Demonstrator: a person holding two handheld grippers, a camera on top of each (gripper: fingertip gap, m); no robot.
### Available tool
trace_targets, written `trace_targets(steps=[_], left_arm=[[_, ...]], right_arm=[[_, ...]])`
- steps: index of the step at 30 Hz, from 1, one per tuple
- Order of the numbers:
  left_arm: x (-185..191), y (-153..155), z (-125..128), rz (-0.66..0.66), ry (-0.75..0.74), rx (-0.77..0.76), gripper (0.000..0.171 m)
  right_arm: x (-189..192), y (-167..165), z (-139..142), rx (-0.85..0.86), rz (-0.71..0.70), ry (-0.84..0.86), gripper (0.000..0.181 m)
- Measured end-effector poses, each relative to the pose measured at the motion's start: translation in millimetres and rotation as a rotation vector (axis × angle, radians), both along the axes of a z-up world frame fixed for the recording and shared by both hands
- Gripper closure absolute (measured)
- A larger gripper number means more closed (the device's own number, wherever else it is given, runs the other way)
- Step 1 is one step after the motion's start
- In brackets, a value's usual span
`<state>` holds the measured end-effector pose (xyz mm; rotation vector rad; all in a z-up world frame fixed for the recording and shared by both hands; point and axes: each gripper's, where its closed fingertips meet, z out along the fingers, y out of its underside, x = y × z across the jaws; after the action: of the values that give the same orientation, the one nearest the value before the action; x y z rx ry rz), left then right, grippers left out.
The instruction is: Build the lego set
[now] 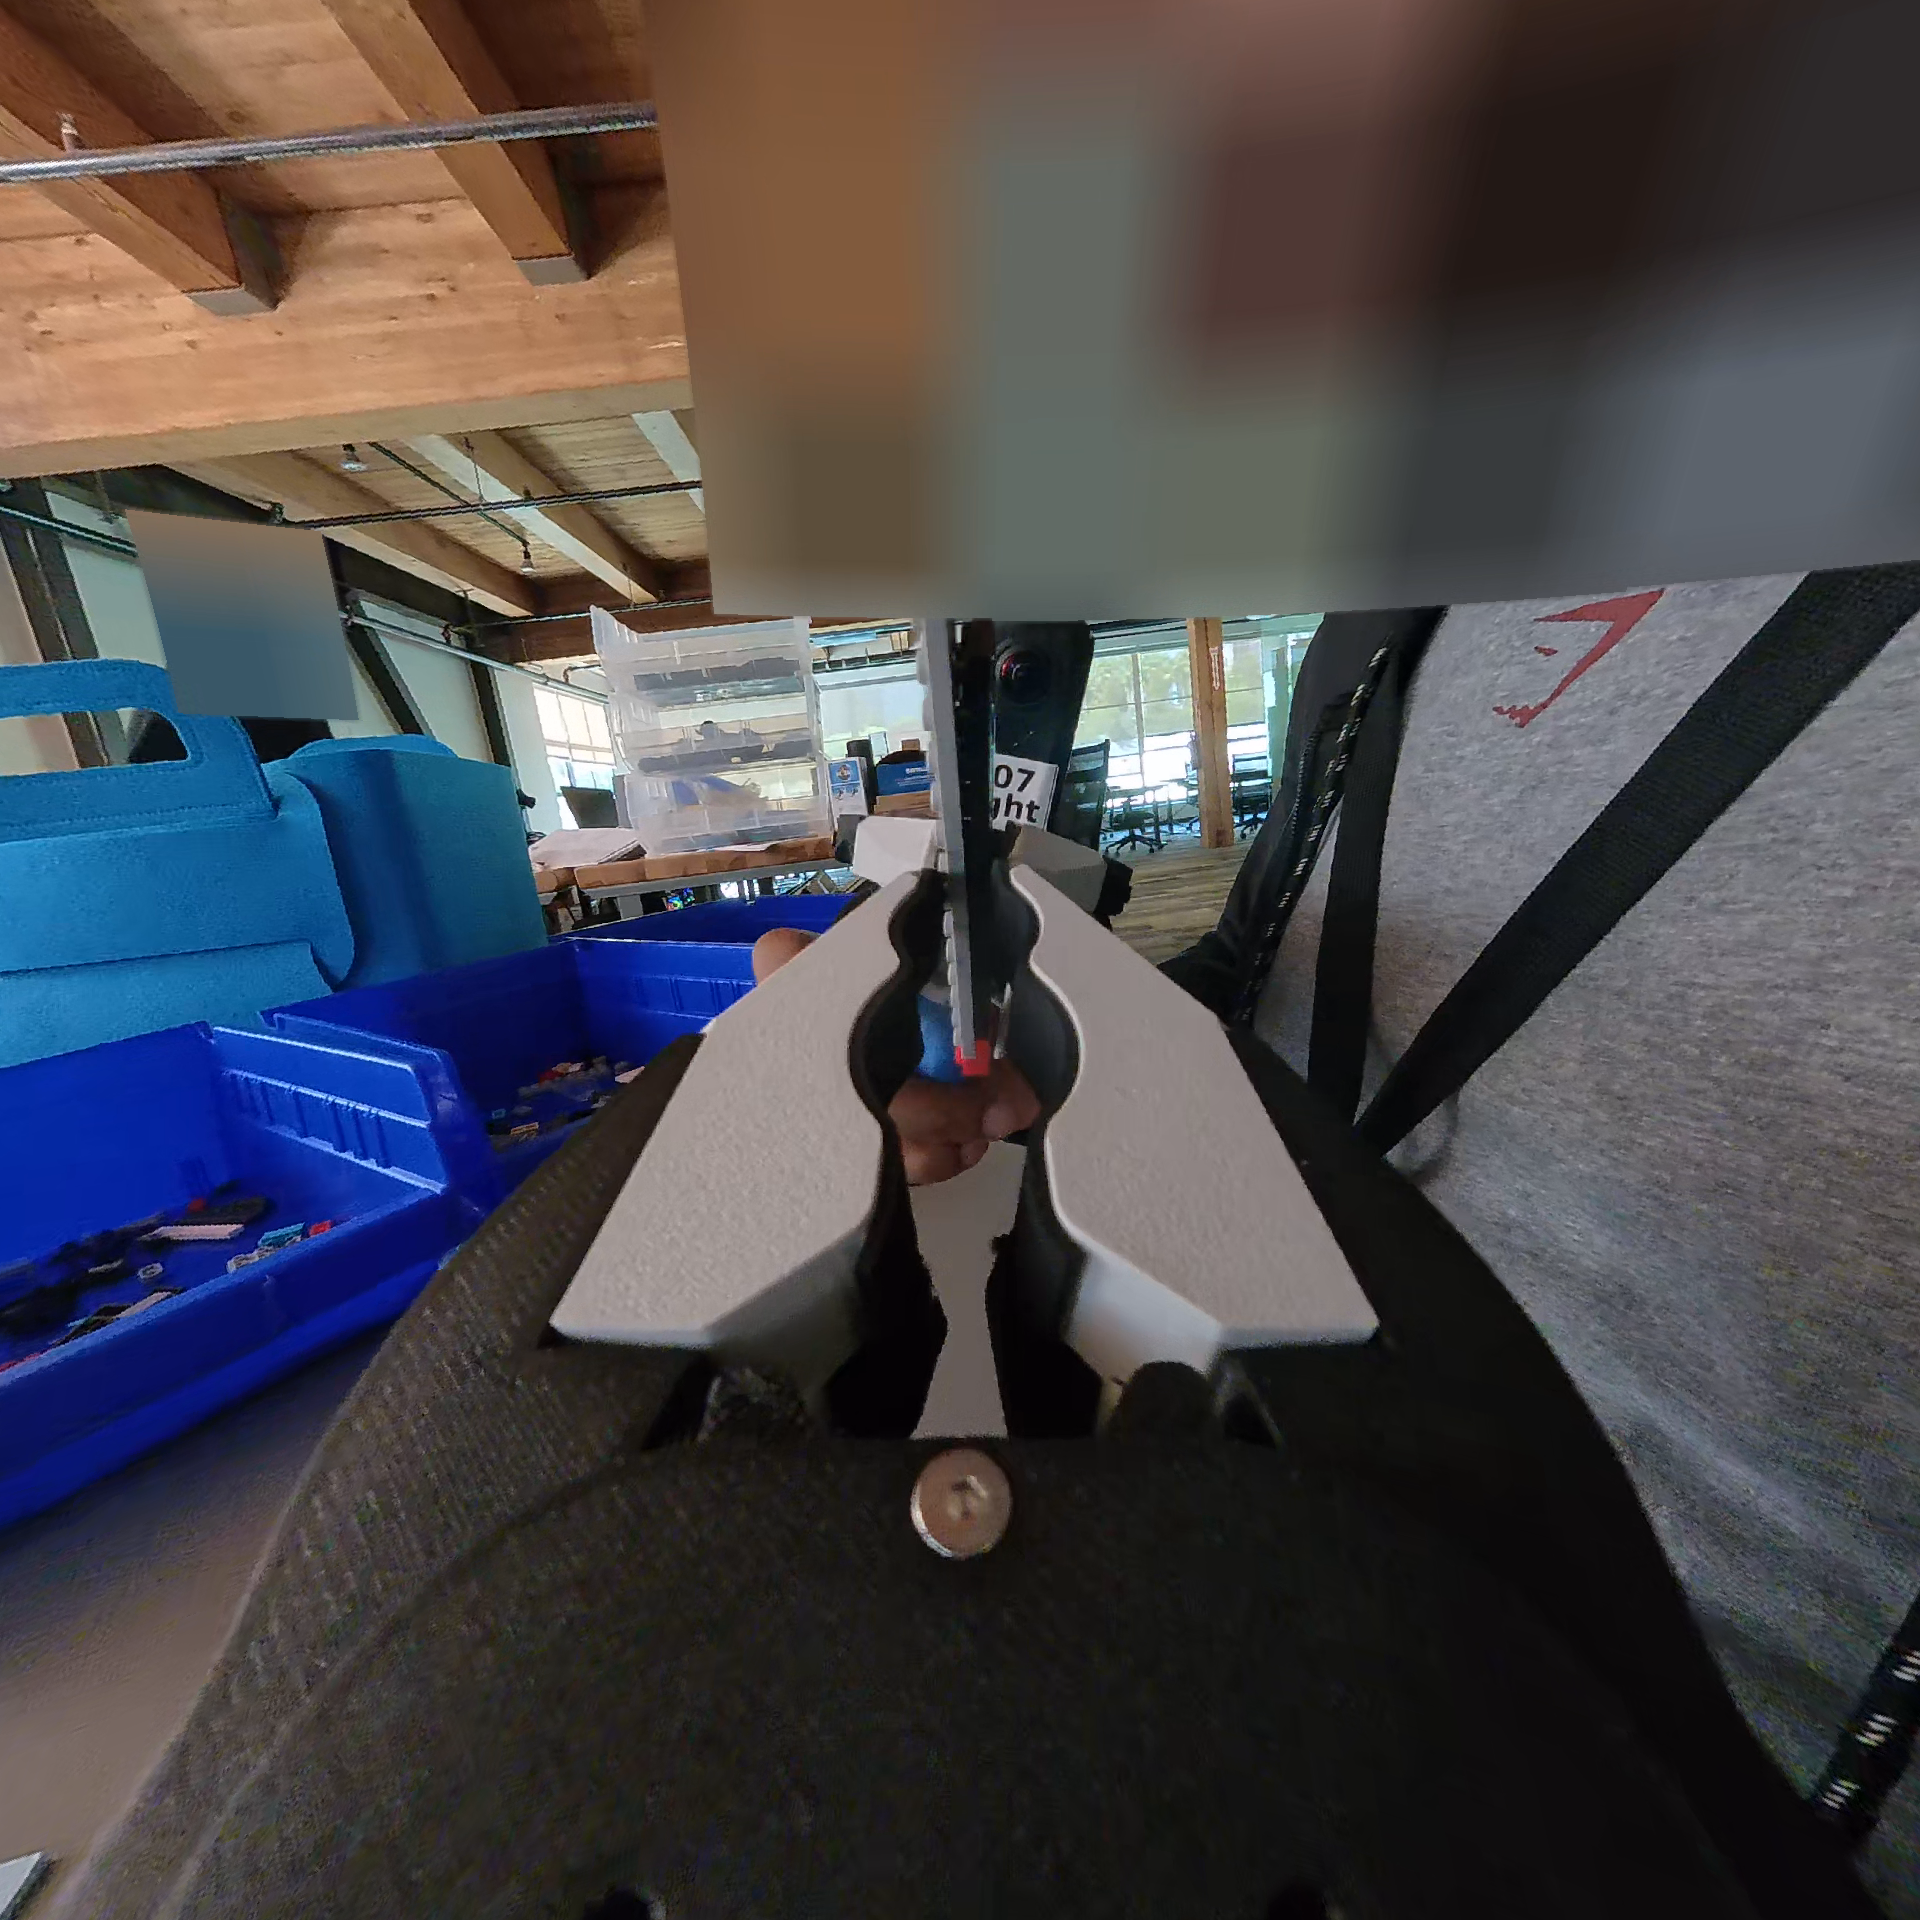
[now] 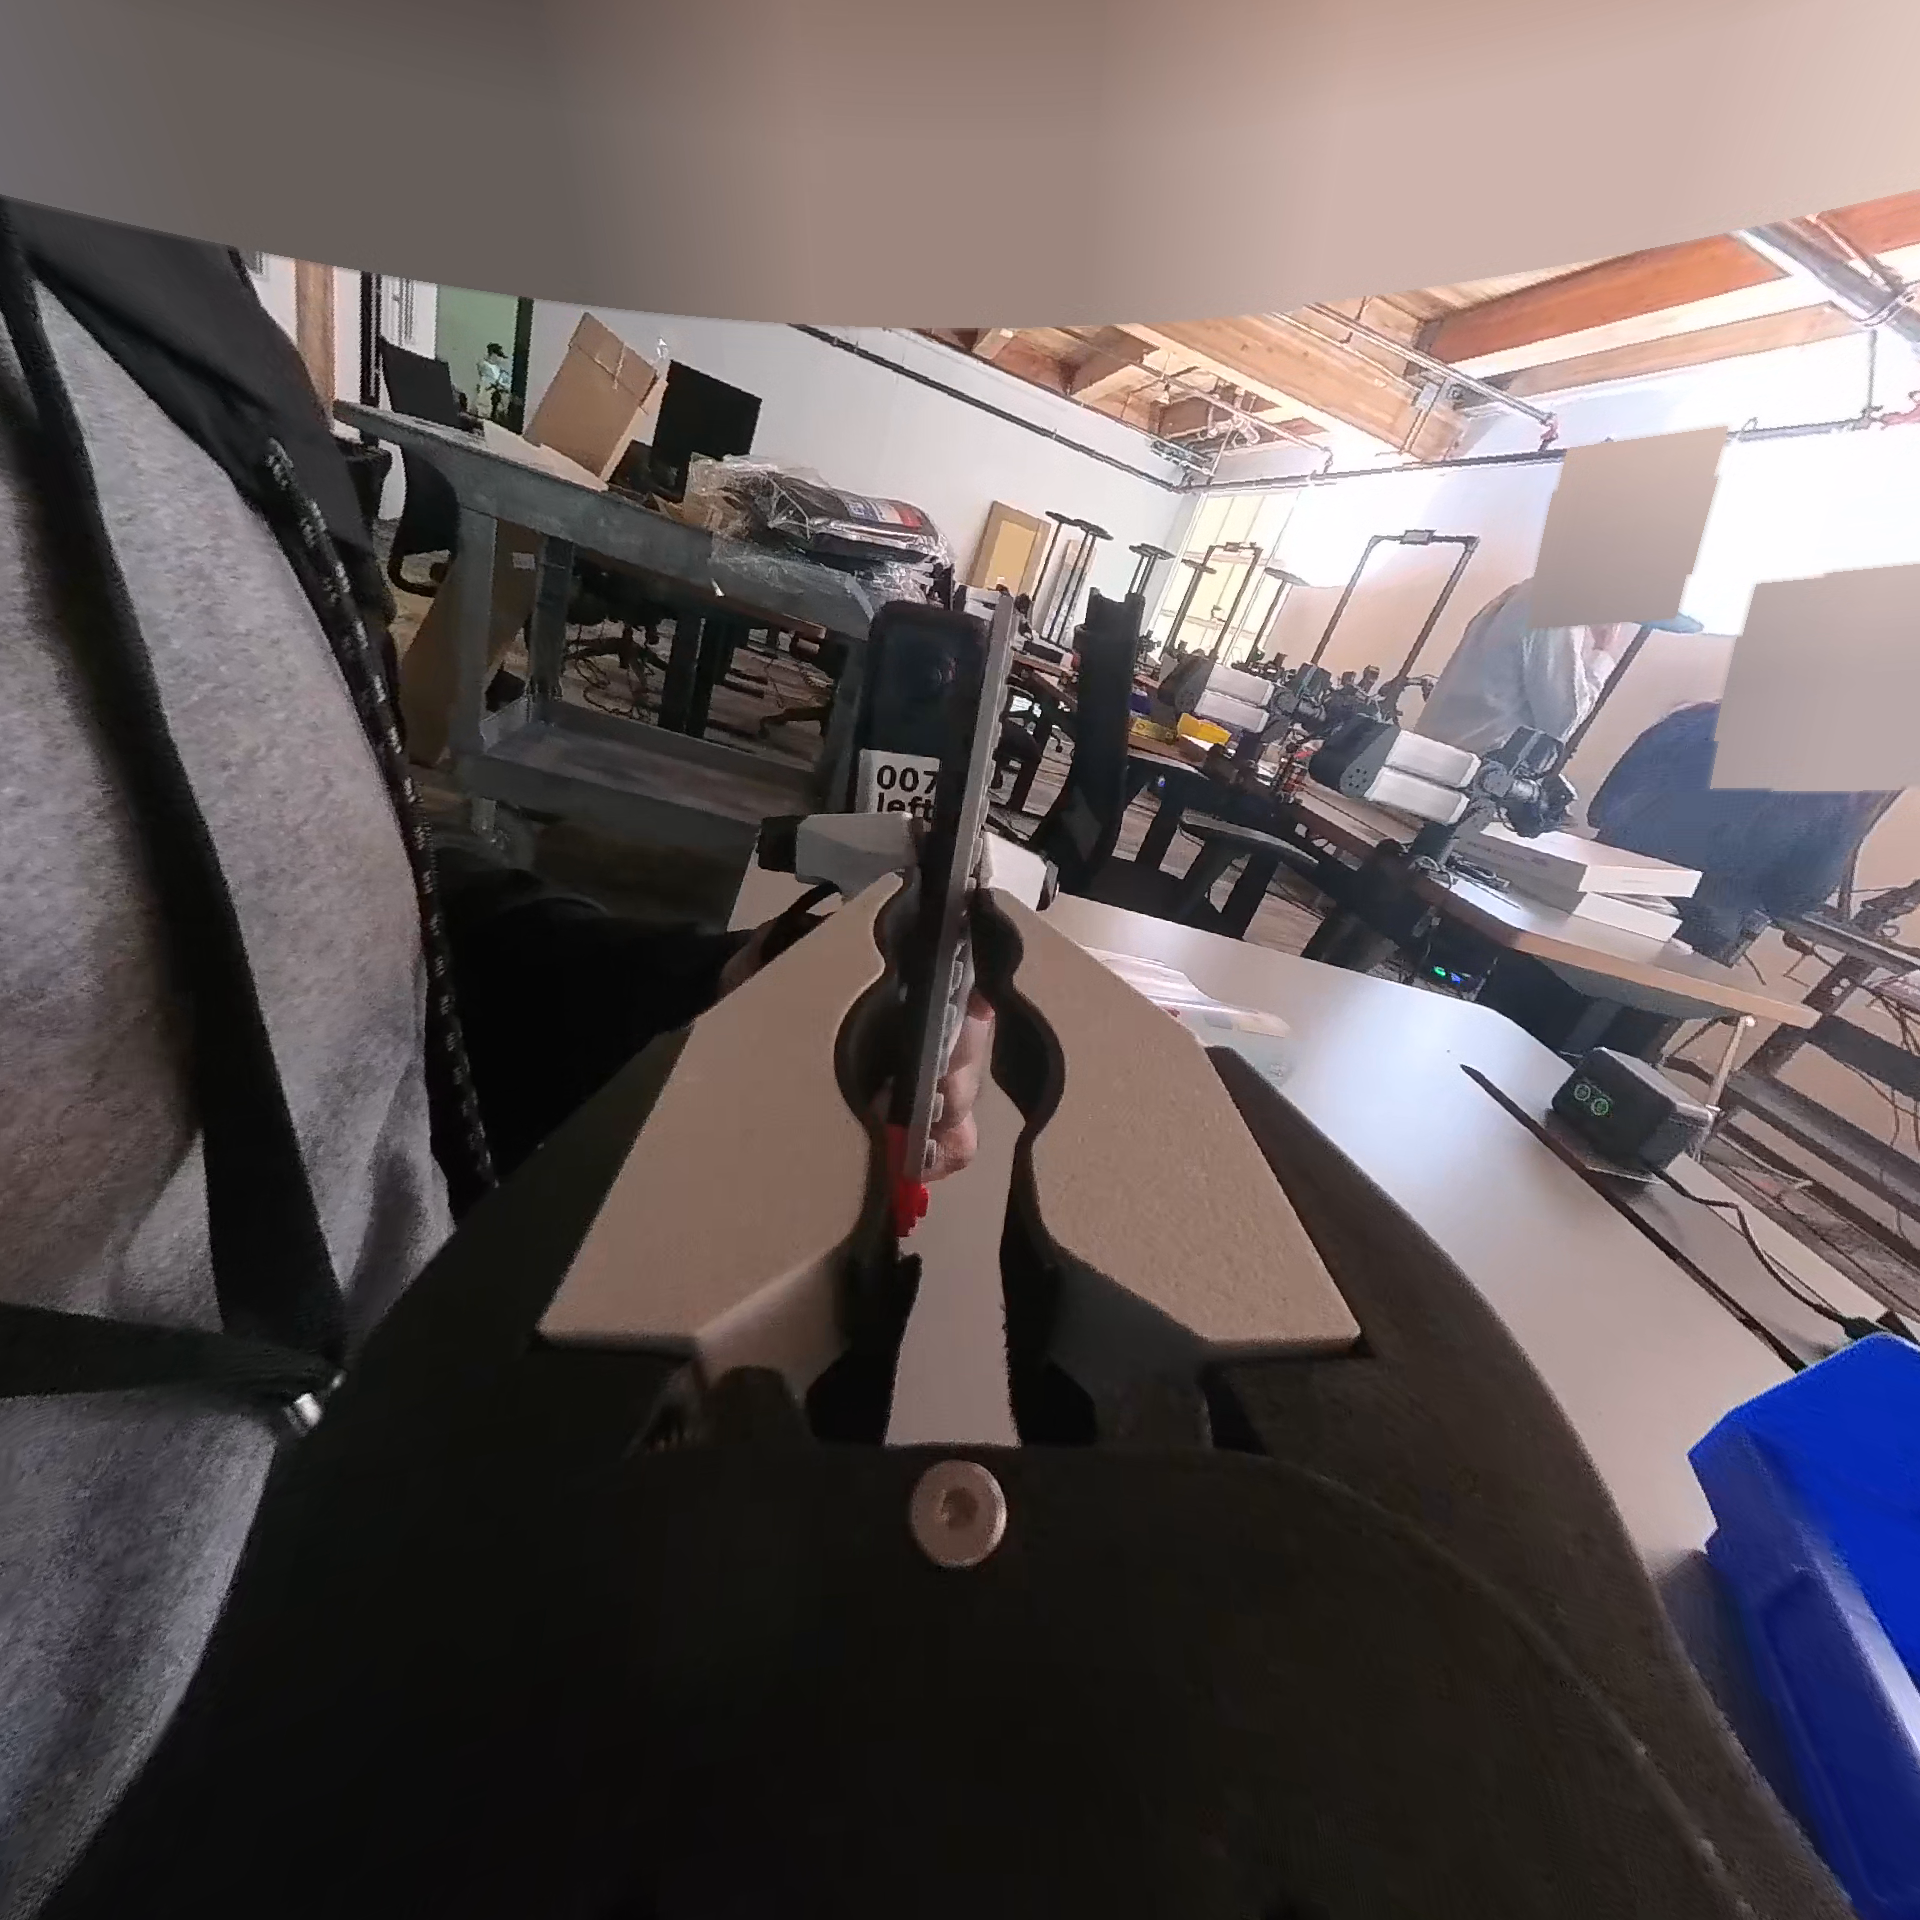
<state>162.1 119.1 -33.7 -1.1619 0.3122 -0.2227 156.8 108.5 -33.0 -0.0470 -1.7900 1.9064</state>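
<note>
left gripper (image 1: pixel 971 935): clamped on the lego plate (image 1: pixel 961 831), held edge-on between its tips | right gripper (image 2: pixel 951 940): clamped on the same plate (image 2: pixel 971 790) from the opposite side | red piece (image 1: pixel 974 1062) seen at the plate's near end | blue bins (image 1: pixel 312 1122) of loose pieces lie left of the left gripper | surface (image 2: pixel 1403 1070) right of the right gripper

Bins (image 1: pixel 343 1122) holding loose pieces (image 1: pixel 156 1262) lie left of the left tongs (image 1: pixel 971 894).
</note>
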Motion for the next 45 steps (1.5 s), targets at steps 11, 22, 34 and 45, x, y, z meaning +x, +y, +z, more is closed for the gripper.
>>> trace_targets(steps=[11, 22, 34, 45], left_arm=[[-0.3, 1.3, -3.9, 0.023, 0.030, -0.036, 0.165], [-1.9, 3.1, -4.2, 0.029, 0.016, -0.032, 0.164], [3.2, 6.3, -7.8, 0.020, 0.042, -0.047, 0.164], [2.2, 8.7, -12.1, 0.027, 0.053, -0.075, 0.164]], right_arm=[[-1.7, 0.8, -4.1, 0.031, -0.005, -0.007, 0.170], [0.1, 1.8, -0.8, 0.015, 0.005, -0.009, 0.162], [0.8, -1.5, 2.1, 0.005, 0.003, -0.005, 0.169], [0.2, 0.9, -2.2, 0.032, -0.010, 0.003, 0.170]])
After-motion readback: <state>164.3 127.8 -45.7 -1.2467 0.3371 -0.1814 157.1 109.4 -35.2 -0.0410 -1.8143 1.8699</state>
